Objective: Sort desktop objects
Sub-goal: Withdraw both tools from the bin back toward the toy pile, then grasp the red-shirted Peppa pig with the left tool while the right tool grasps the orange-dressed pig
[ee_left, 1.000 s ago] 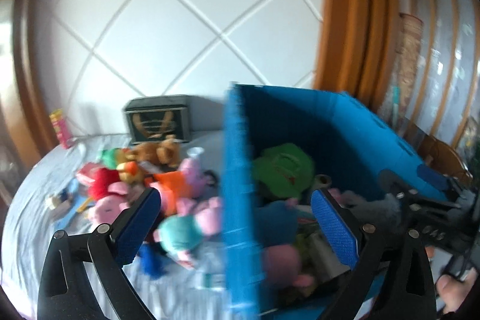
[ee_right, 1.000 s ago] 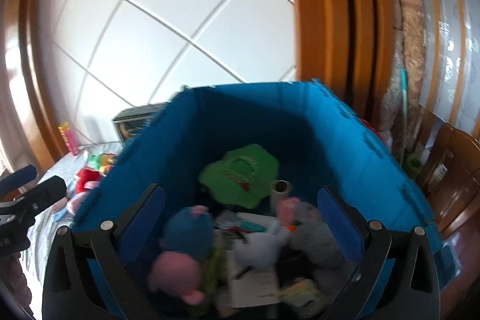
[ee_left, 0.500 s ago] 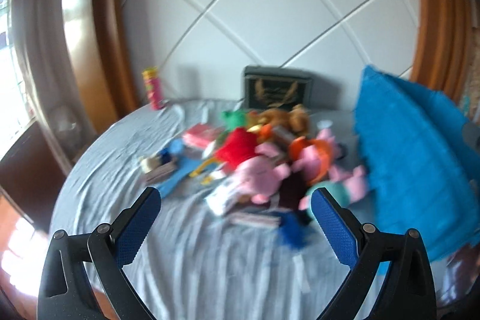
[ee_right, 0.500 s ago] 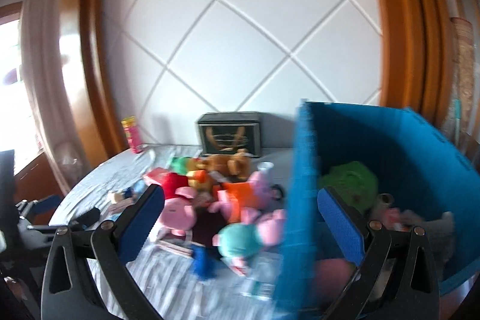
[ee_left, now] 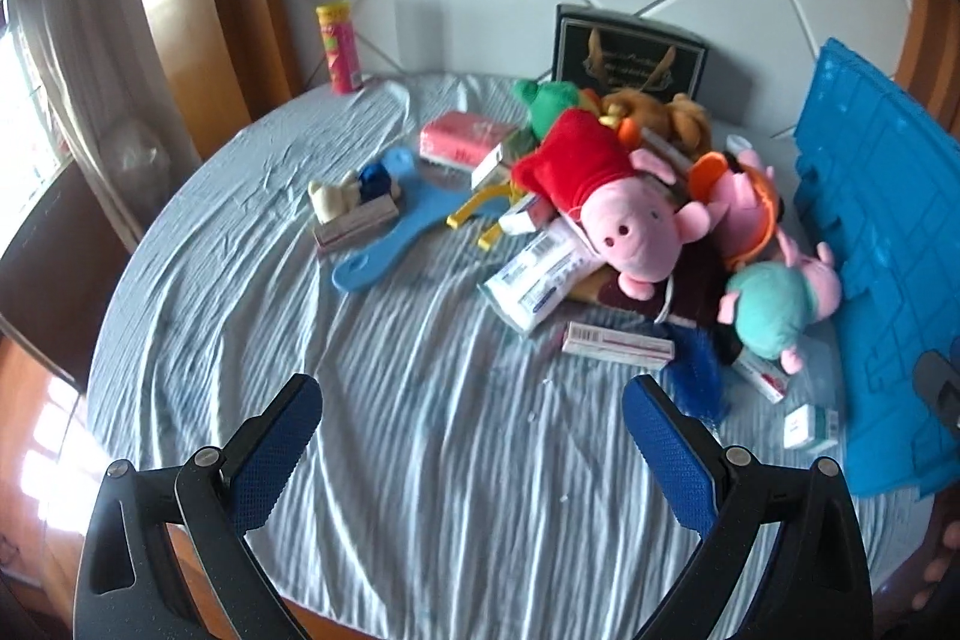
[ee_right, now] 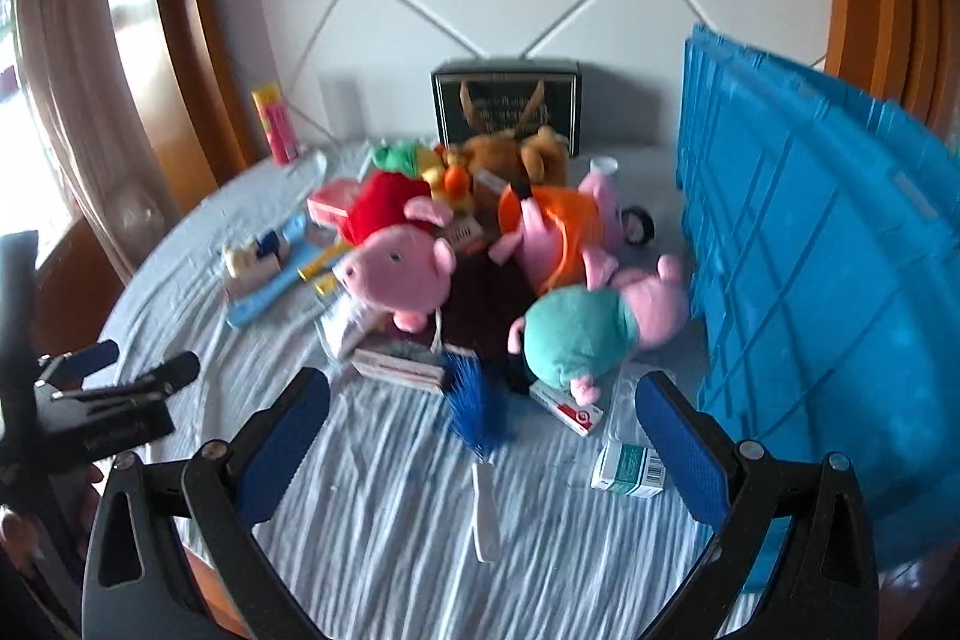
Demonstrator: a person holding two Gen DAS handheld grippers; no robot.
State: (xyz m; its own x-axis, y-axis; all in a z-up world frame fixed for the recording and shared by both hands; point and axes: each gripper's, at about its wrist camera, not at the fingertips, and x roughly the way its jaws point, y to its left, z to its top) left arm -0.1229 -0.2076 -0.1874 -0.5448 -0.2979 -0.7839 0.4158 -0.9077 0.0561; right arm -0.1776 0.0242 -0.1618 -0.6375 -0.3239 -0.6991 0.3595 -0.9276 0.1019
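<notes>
both grippers hang over the near part of the surface (ee_left: 384, 460), a round top under a striped pale-blue cloth, and neither carries anything. the left gripper (ee_left: 471, 445) has its jaws spread wide over bare cloth; the right gripper (ee_right: 483, 439) is likewise spread, with the blue brush (ee_right: 477, 409) lying just beyond and between its fingers.

the things to sort lie in a heap toward the far right of the surface: a pink pig plush in red (ee_left: 606, 202), a pig plush in orange (ee_right: 558, 232), a teal-bodied pig plush (ee_right: 585, 334), a brown plush (ee_left: 666, 115), several small cartons such as the white-and-green box (ee_right: 627, 469), and a blue flat hanger-like piece (ee_left: 390, 238) off to the left. the blue crate (ee_right: 798, 250) stands at the right edge, touching the heap.

this reads as the reach-for-the-next-item step. the brush or the teal-bodied pig plush look the nearest picks for the right gripper; it would need to go forward and down, close on the item, then lift clear of the crate wall before release.
</notes>
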